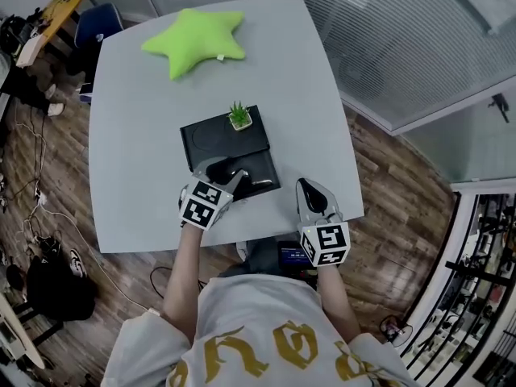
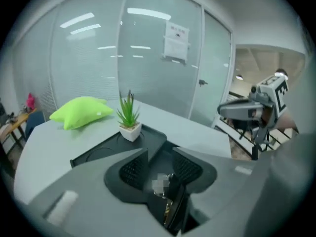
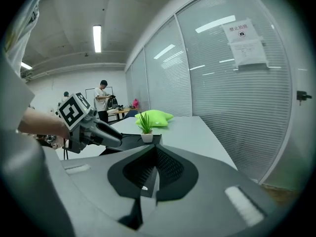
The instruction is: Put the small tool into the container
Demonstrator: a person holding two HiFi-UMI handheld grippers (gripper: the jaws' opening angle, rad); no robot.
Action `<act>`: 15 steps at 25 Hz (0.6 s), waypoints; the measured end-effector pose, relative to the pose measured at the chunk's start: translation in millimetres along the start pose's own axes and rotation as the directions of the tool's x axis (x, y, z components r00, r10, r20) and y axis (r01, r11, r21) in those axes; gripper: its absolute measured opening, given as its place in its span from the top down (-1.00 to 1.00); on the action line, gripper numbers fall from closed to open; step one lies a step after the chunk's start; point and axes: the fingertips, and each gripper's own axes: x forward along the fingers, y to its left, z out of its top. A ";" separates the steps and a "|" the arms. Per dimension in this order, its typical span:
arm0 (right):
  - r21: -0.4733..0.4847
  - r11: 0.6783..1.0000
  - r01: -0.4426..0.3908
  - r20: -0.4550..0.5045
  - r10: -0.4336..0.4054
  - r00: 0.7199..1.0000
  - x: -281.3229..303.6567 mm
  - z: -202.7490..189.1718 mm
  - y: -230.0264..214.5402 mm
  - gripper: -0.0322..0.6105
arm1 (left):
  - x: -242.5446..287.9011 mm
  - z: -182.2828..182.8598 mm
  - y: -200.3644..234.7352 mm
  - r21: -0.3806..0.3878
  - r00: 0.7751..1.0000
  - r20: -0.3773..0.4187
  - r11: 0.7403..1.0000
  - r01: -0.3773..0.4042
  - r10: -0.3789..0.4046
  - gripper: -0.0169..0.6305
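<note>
Grey table (image 1: 137, 135), seen from above. Black container (image 1: 189, 135) lies mid-table, a shallow tray in 2 sections, far and near.

Far section: 1 small potted plant (image 1: 239, 117) stands upright in its far right corner. The rest of that section is bare, with a round recess showing in the left gripper view.

Near section: a dark shape sits just beyond the left jaws. What it is cannot be told.

Left gripper (image 1: 235, 180) reaches over the container's near edge. Jaws are drawn in to a narrow gap, pinching the small tool (image 2: 173, 201), a slim dark piece with a brassy glint. The tool sits deep between the pads, above the near section and not resting in it.

Right gripper (image 1: 305, 185) is over the near right part of the table, close to the container's near right corner and apart from it. Jaws pressed together, nothing between them.

Green star pillow (image 1: 196, 40) lies at the far side, well apart from the container.
</note>
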 end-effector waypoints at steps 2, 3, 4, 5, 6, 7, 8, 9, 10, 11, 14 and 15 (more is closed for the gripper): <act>-0.012 1.000 -0.009 0.020 0.010 1.000 -7.7 6.3 7.9 0.82 | -22.1 16.0 -1.9 -0.088 0.991 0.133 0.996 -0.005 0.017 0.49; -0.016 1.000 -0.014 0.029 0.014 0.999 -11.1 9.2 12.1 0.82 | -33.8 23.3 -2.9 -0.125 0.980 0.195 0.992 0.000 0.025 0.51; -0.018 1.000 -0.018 0.039 0.018 0.999 -14.4 11.9 16.5 0.82 | -45.5 29.6 -4.0 -0.155 0.968 0.249 0.988 0.005 0.034 0.55; -0.020 1.000 -0.021 0.048 0.022 0.999 -18.1 14.3 20.7 0.82 | -56.4 34.9 -5.6 -0.180 0.955 0.294 0.984 0.010 0.044 0.58; -0.021 0.999 -0.024 0.057 0.025 0.998 -22.2 16.5 24.4 0.82 | -66.4 38.9 -7.9 -0.198 0.942 0.331 0.980 0.013 0.055 0.62; -0.023 0.999 -0.026 0.067 0.027 0.997 -26.6 18.7 27.8 0.82 | -75.3 41.6 -10.9 -0.211 0.931 0.360 0.977 0.012 0.066 0.70; -0.026 0.999 -0.027 0.077 0.029 0.997 -31.0 21.0 31.3 0.82 | -83.5 42.9 -14.5 -0.219 0.922 0.381 0.976 0.010 0.076 0.81; -0.030 0.999 -0.029 0.086 0.032 0.996 -35.0 23.3 35.1 0.82 | -90.7 43.0 -18.5 -0.225 0.915 0.395 0.974 0.010 0.082 0.91; -0.034 0.999 -0.031 0.095 0.034 0.995 -38.4 25.8 39.1 0.82 | -97.1 42.6 -22.9 -0.228 0.910 0.406 0.974 0.013 0.083 0.91; -0.039 0.999 -0.033 0.103 0.036 0.994 -41.4 28.3 42.9 0.82 | -102.8 42.1 -26.9 -0.230 0.906 0.414 0.973 0.014 0.085 0.92; -0.056 0.998 -0.035 0.123 0.042 0.992 -49.6 33.6 53.1 0.82 | -114.6 37.4 -35.0 -0.227 0.902 0.419 0.974 -0.006 0.103 0.94; -0.061 0.998 -0.035 0.127 0.043 0.991 -52.3 34.0 55.9 0.82 | -117.1 35.2 -37.0 -0.222 0.903 0.417 0.975 -0.015 0.109 0.94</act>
